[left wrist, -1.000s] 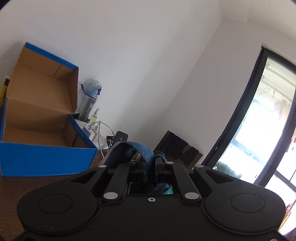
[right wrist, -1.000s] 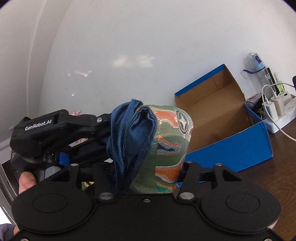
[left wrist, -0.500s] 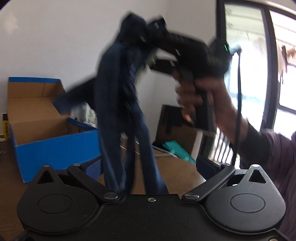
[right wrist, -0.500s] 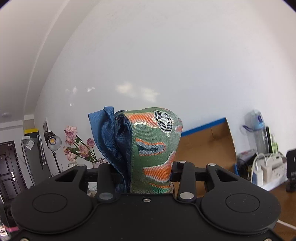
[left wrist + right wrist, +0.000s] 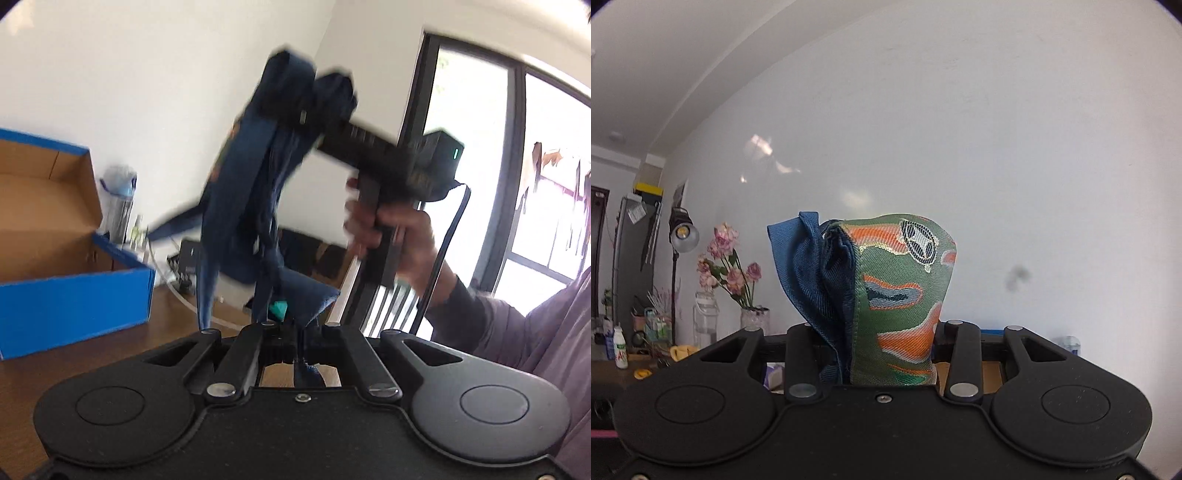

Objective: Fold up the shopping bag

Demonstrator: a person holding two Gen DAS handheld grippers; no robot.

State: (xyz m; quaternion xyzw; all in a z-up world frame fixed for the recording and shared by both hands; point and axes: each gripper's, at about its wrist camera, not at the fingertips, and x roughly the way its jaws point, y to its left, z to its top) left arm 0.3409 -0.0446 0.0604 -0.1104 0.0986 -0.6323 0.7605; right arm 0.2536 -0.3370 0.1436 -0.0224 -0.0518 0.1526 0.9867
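Shopping bag (image 5: 236, 192), navy, hanging between both grippers. Left gripper (image 5: 295, 332) just clamped tight on lower fabric edge. Right gripper (image 5: 879, 343) part-open, gripping bunched green-orange top

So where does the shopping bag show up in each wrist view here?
Left wrist: the shopping bag hangs blurred at centre, from the right tongs down into the shut left tongs.
Right wrist: bunched at centre, clamped in the right tongs.
Shared landmark: the blue cardboard box, its top edge just visible.
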